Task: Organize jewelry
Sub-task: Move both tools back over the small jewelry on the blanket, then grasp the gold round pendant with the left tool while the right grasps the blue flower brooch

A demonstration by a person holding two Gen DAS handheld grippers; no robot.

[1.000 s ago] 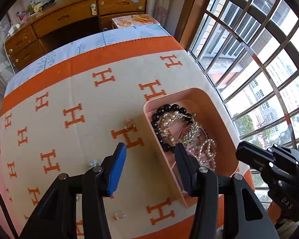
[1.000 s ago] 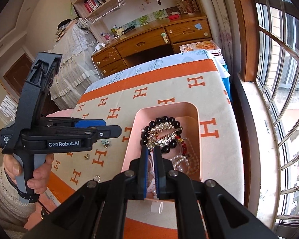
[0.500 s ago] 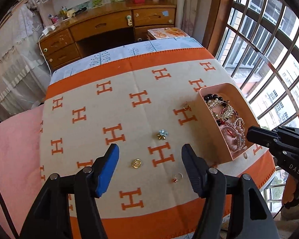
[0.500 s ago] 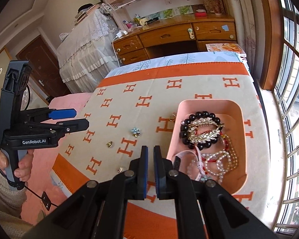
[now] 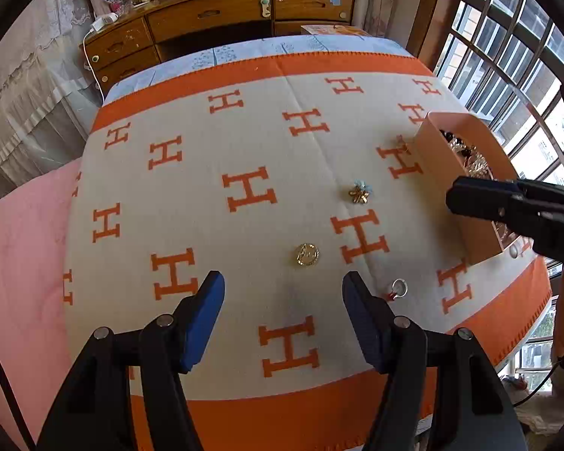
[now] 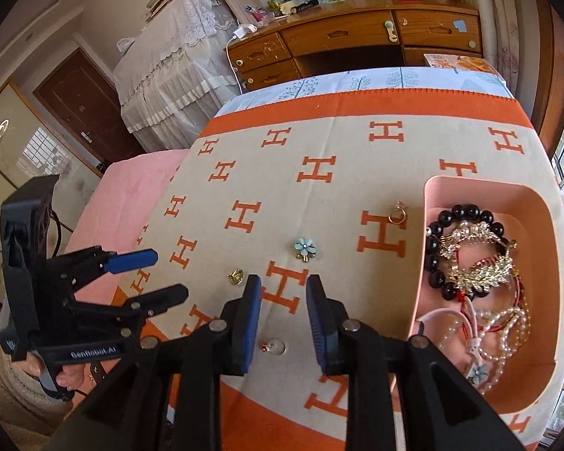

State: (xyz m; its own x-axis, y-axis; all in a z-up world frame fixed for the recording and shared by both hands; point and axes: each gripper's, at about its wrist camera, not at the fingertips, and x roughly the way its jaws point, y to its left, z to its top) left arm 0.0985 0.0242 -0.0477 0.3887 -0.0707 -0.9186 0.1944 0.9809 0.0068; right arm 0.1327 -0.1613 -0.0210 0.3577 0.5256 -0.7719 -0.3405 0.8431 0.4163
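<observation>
Left gripper (image 5: 282, 293): jaws stood well apart, nothing between the blue pads, held above the blanket (image 5: 206, 173). They had been widening within the last second, then held steady. The gold round piece (image 5: 307, 254) lay on the blanket just beyond the gap between the fingertips, untouched. A clear-stone ring (image 5: 397, 288) lay just beside the outer face of the right-hand finger; contact could not be judged.

Right gripper (image 6: 284, 282): jaws had just been opening from a closed state and stood parted by a narrow gap, empty. Seen through the gap, the clear-stone ring lay on the blanket lower down between the two fingers, pads not on it.

Further out on the cream-and-orange H-patterned blanket: blue flower piece (image 6: 304, 248) near the middle, apart from the gold round piece; a gold ring (image 6: 396, 213) just beside the near wall of the pink tray (image 6: 419, 263). Whether it touched the wall could not be told.

The tray sat at the window side of the blanket and held a black bead bracelet (image 6: 438, 248), gold leaf-shaped pieces, pearl strands and red cord, all tangled together.

A hand (image 6: 65, 377) gripped the left gripper's handle at lower left in the right wrist view. A wooden desk (image 5: 214, 26) with drawers stood beyond the far edge.
</observation>
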